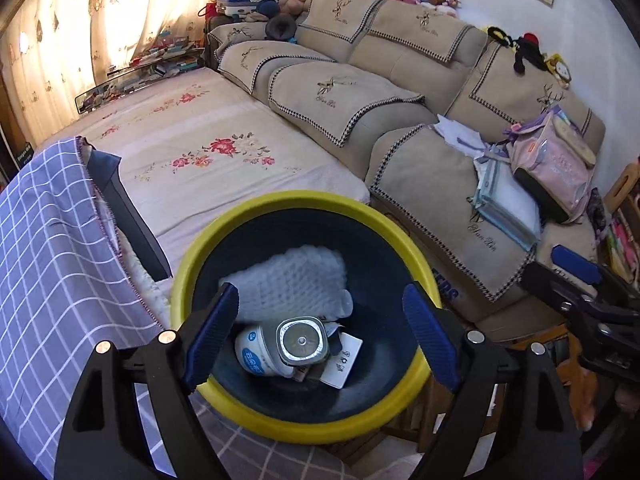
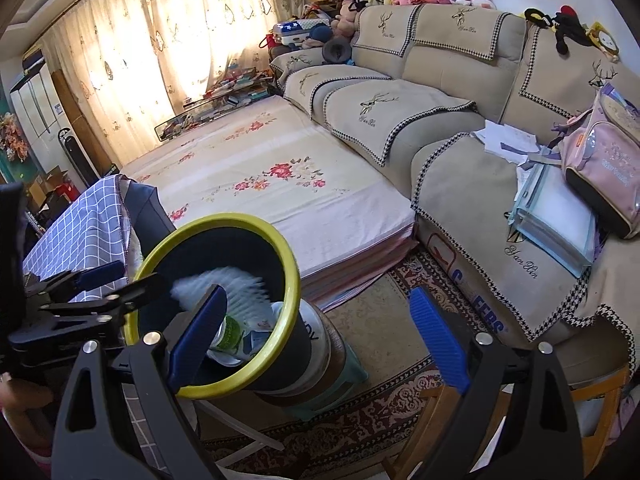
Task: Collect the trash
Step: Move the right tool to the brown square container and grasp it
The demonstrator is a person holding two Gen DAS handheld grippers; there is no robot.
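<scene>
A dark trash bin with a yellow rim [image 1: 208, 236] stands just in front of my left gripper [image 1: 322, 334], which is open and empty over its mouth. Inside lie a white foam net [image 1: 292, 280], a white cup [image 1: 256, 354], a square foil-topped container [image 1: 302, 342] and a white tag [image 1: 344, 360]. In the right wrist view the bin [image 2: 294, 280] is at lower left with the net [image 2: 228, 284] and a green-labelled bottle [image 2: 230, 334] inside. My right gripper [image 2: 318, 338] is open and empty, right of the bin. It also shows in the left wrist view [image 1: 576, 280].
A checked purple cloth [image 1: 52, 248] covers a table at the left. A floral mattress [image 1: 208, 136] lies behind the bin. A beige sofa [image 1: 360, 92] holds a pink backpack [image 1: 556, 168] and folders [image 1: 508, 200]. A patterned rug [image 2: 380, 400] and a stool [image 2: 340, 376] lie below.
</scene>
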